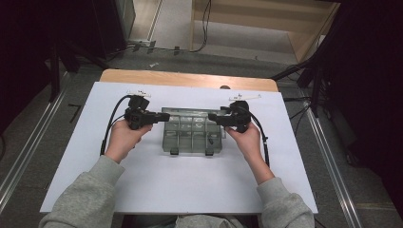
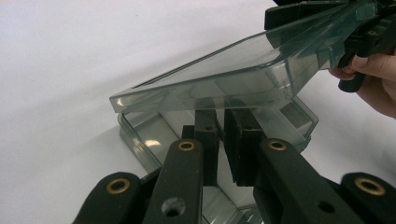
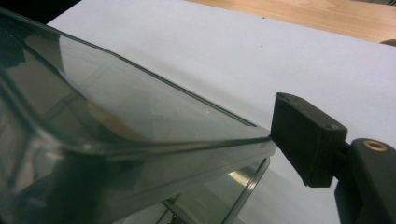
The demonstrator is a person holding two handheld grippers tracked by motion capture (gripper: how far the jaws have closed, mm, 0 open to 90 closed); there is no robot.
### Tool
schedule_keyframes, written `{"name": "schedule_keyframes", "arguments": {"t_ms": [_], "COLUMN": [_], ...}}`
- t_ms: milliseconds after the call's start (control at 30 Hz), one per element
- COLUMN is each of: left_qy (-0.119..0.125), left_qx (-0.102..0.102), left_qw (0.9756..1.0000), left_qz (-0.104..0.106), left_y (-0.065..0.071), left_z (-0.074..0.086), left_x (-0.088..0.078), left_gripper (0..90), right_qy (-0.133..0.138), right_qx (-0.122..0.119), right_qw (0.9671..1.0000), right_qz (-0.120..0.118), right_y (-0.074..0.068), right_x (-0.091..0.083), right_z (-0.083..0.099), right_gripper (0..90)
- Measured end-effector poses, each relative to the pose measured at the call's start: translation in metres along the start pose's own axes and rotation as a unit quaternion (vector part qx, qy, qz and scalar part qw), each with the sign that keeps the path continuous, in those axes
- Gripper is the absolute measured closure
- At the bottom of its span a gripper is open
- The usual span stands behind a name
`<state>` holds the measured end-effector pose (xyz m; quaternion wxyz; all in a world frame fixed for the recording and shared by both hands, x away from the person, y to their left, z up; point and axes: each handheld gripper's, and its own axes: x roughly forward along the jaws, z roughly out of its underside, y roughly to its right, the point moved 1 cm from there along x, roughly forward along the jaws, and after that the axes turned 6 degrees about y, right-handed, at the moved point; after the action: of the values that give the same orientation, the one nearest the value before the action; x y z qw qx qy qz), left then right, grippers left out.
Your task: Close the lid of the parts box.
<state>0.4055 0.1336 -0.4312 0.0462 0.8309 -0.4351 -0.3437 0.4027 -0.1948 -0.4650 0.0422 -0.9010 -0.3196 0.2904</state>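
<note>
Lid (image 2: 219,74), lifted off the box (image 2: 149,140) in the left claw's view, sits in the wide right claw (image 3: 261,140); left claw (image 2: 223,140) clenched, empty.

A clear, grey-tinted plastic box (image 1: 192,133) lies flat near the middle of the white surface (image 1: 157,185), its long side running left to right. Dividers split its inside into several small compartments, and two dark latches sit on its near edge. Its lid (image 2: 224,74), of the same see-through plastic with rounded corners and a shallow rim, is raised and tilted: in the left gripper view one edge hangs just above the box's wall while the far edge stands higher. In the right gripper view the lid (image 3: 140,121) slopes above the open tray beneath it.
</note>
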Motion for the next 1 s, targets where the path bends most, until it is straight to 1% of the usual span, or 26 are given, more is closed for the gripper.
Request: {"name": "schedule_keyframes", "arguments": {"t_ms": [200,267,300,367,433,467,533,733,833,967,1000], "left_qy": [-0.001,-0.001,-0.001,-0.001,-0.002,-0.003,-0.006,-0.010,-0.011,-0.013,-0.015], "left_qx": [0.000,0.000,0.000,-0.001,-0.001,-0.004,-0.002,-0.002,-0.006,-0.005,-0.003], "left_qw": [1.0000,1.0000,1.0000,1.0000,1.0000,1.0000,1.0000,0.9999,0.9999,0.9998,0.9998], "left_qz": [0.003,0.003,0.004,0.005,0.006,0.007,0.007,0.009,0.011,0.012,0.011], "left_y": [-0.001,-0.001,-0.001,-0.001,-0.001,-0.001,-0.001,-0.001,-0.001,-0.001,-0.001], "left_z": [0.000,0.000,0.000,0.000,0.000,0.000,0.000,0.002,0.002,0.003,0.003], "left_x": [-0.001,-0.001,-0.001,-0.002,-0.003,-0.003,-0.003,-0.007,-0.008,-0.011,-0.012], "left_gripper": [84.0,83.9,83.9,83.9,83.9,83.9,83.9,83.8,83.8,83.8,83.8], "right_qy": [-0.008,-0.012,-0.012,-0.021,-0.023,-0.025,-0.027,-0.037,-0.038,-0.034,-0.035], "right_qx": [0.006,0.008,0.009,0.011,0.013,0.015,0.017,0.023,0.027,0.030,0.031], "right_qw": [0.9999,0.9999,0.9999,0.9996,0.9995,0.9994,0.9993,0.9987,0.9985,0.9987,0.9987], "right_qz": [0.000,-0.007,-0.006,-0.013,-0.017,-0.019,-0.022,-0.027,-0.027,-0.024,-0.022], "right_y": [0.001,0.001,0.001,0.001,0.000,0.000,0.000,0.003,0.005,0.009,0.010], "right_x": [-0.006,-0.009,-0.010,-0.013,-0.017,-0.020,-0.025,-0.044,-0.054,-0.063,-0.065], "right_z": [0.002,0.004,0.005,0.007,0.009,0.009,0.011,0.014,0.014,0.012,0.012], "right_gripper": [26.4,26.4,26.4,26.4,26.6,26.7,27.0,31.5,36.9,45.7,46.6]}}
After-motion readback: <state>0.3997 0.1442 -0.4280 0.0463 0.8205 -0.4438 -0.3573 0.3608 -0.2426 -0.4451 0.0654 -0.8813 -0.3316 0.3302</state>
